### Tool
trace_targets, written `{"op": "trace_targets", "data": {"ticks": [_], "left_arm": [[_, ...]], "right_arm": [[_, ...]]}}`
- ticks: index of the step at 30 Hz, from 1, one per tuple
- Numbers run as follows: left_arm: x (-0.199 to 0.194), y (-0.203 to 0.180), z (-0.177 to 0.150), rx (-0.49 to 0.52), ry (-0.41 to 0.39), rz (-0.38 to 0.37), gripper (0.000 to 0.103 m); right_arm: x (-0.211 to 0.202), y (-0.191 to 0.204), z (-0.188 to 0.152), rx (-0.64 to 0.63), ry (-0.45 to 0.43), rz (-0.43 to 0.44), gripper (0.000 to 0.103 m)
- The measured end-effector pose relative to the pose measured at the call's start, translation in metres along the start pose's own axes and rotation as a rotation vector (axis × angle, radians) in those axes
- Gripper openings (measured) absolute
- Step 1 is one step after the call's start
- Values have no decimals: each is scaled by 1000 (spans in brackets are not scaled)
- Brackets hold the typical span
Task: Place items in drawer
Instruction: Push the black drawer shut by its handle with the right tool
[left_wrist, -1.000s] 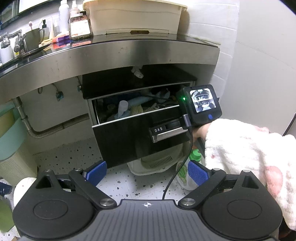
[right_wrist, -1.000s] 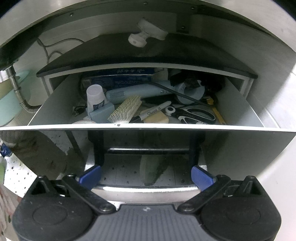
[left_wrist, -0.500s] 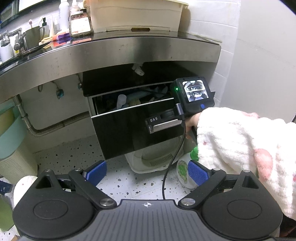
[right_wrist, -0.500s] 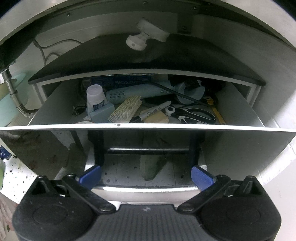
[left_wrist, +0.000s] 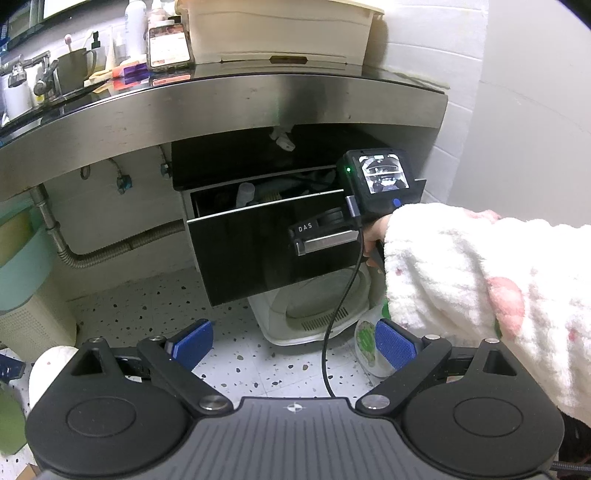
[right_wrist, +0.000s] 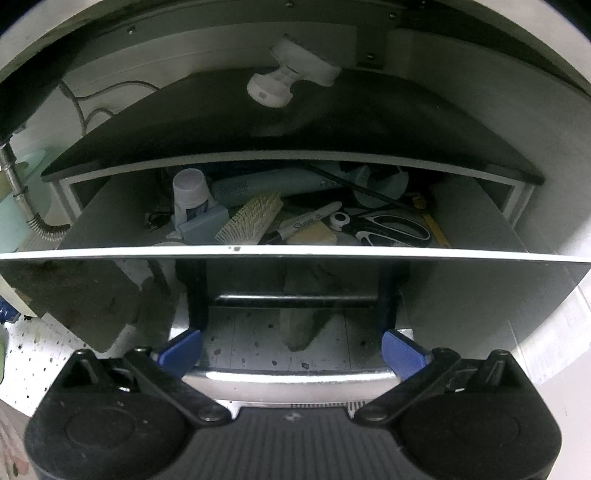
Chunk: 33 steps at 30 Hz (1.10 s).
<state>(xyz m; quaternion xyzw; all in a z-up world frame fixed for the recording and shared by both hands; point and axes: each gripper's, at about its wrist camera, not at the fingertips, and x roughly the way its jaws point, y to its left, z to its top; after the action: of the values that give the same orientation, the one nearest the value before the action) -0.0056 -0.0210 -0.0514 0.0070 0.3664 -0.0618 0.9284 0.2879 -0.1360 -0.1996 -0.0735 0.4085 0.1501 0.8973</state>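
Drawer (right_wrist: 295, 254) pushed further in — brush (right_wrist: 251, 221), scissors (right_wrist: 391, 230) inside.

Left gripper (left_wrist: 293, 349) held low, jaws wide apart, right gripper (right_wrist: 291, 350) likewise spread — sleeved arm (left_wrist: 480, 288) extended forward

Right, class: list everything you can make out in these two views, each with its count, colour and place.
Drawer: one, glossy black front, partly open under the counter.
Drawer handle: one, silver, between the right tongs' fingers.
Hairbrush: one, pale bristles, inside drawer.
Sharpie marker: one, black, beside hairbrush.
Scissors: one pair, black-handled, drawer right.
White bottle: one, drawer left.
Phone: one, screen lit, on the counter.
Cream tub: one, on the counter.
Mug: one, dark, counter left.
Flexible pipe: one, metal, under the counter.
Sleeve: one, fluffy white with pink spots.
Left tongs: open, empty.
Right tongs: open around the drawer handle.
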Motion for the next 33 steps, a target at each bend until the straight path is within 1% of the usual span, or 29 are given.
{"op": "trace_targets", "data": {"ticks": [15, 33], "left_arm": [[-4, 1, -4, -12, 11, -3, 95], [-6, -7, -12, 9, 32, 13, 95]], "right_arm": [[-3, 1, -5, 6, -6, -3, 103], [-1, 1, -5, 5, -22, -3, 103]]}}
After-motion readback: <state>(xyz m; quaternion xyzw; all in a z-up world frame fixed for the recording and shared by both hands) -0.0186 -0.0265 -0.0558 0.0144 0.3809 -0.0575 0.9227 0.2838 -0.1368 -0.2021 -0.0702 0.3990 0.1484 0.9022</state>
